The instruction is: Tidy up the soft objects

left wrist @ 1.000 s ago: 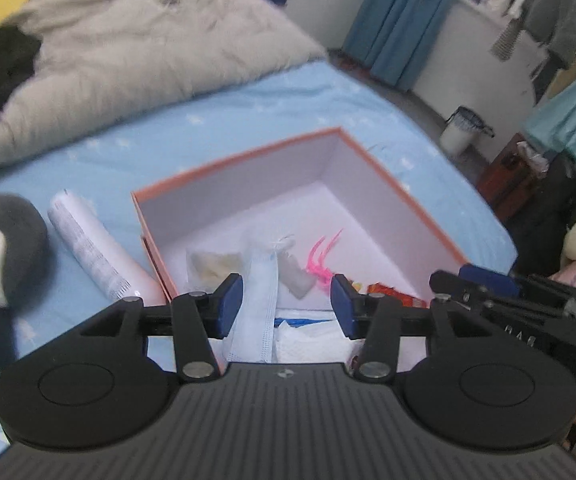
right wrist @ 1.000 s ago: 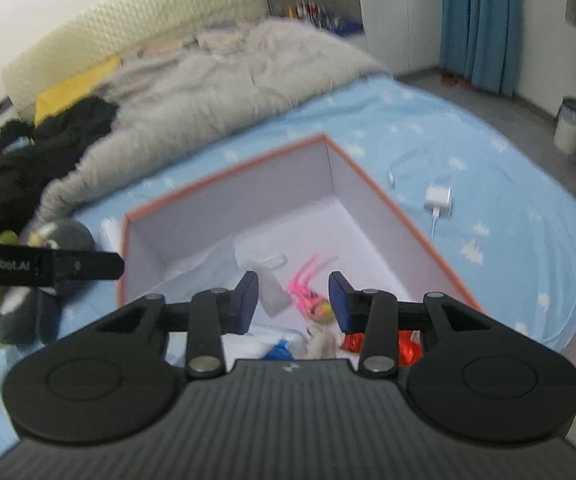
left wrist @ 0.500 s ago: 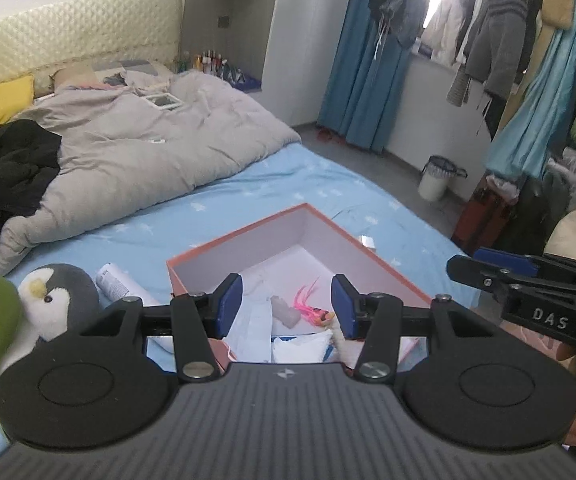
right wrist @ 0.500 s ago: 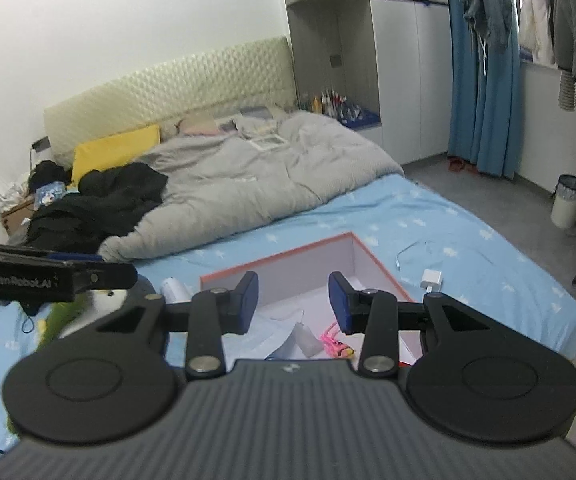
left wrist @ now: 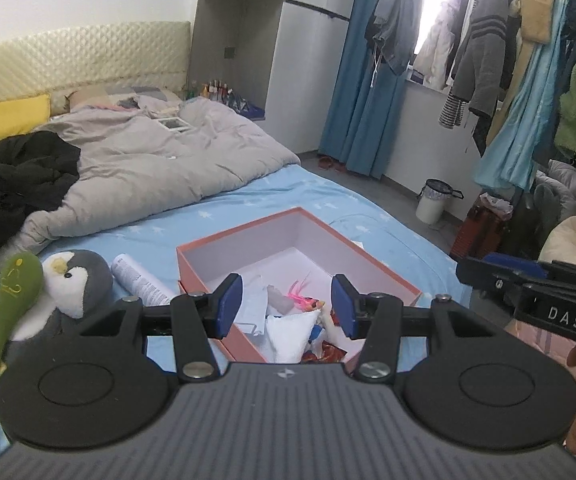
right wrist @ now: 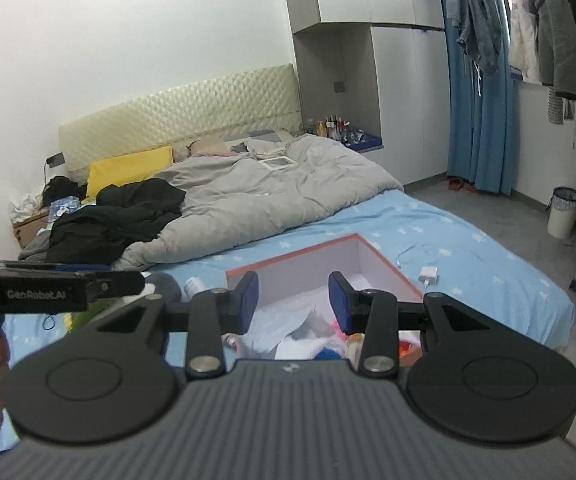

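Observation:
An open orange box [left wrist: 372, 258] [right wrist: 384, 260] lies on the blue bed sheet, holding white cloths [left wrist: 290, 334], a pink feathered toy [left wrist: 302, 300] and small packets. A grey penguin plush [left wrist: 76, 280] lies left of the box, with a green soft stick [left wrist: 4, 312] across it and a white tube [left wrist: 138, 280] beside it. My left gripper [left wrist: 287, 307] is open and empty, held high above the near edge of the box. My right gripper [right wrist: 293, 304] is open and empty, also raised above the box.
A grey duvet [left wrist: 156, 164] and black clothes [left wrist: 12, 176] cover the far half of the bed. A white charger with cable [right wrist: 428, 274] lies right of the box. A bin [left wrist: 434, 200], hanging clothes and a suitcase stand on the right.
Both grippers have risen and drawn back from just over the box, so the whole room shows. Both stayed open and empty.

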`<state>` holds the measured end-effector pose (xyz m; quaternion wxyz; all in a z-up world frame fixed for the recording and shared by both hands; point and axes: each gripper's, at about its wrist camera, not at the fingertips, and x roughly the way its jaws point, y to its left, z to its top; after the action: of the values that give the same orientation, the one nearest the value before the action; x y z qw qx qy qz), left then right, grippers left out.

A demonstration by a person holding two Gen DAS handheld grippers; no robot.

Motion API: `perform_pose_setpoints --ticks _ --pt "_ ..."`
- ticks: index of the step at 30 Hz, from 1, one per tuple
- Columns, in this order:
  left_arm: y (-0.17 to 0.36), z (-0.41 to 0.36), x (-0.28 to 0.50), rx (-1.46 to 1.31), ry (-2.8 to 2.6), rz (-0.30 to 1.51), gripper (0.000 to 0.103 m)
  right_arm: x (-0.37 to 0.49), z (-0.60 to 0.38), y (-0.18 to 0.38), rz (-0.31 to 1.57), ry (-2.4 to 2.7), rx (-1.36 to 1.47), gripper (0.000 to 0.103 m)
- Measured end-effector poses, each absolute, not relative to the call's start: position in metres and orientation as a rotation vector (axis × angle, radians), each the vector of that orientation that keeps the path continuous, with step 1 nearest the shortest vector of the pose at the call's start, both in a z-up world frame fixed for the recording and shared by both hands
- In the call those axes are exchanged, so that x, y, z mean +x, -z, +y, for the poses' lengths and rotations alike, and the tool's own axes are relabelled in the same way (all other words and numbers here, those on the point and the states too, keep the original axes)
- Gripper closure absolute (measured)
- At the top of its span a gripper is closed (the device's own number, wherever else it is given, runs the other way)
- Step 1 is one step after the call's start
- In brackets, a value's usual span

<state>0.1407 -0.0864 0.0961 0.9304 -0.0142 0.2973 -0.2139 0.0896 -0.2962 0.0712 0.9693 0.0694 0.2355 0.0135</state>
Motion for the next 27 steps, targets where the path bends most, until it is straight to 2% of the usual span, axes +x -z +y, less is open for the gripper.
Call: perform_pose_setpoints --ticks 14,27 --pt "-0.061 -0.084 0.088 -0.048 0.401 0.637 0.048 0.044 -0.288 -0.03 0.541 -0.007 0.167 0.061" --pt "-0.042 -0.083 0.069 -0.058 0.366 0.676 0.048 0.033 -0.285 -0.026 0.559 -0.025 0.194 0.061"
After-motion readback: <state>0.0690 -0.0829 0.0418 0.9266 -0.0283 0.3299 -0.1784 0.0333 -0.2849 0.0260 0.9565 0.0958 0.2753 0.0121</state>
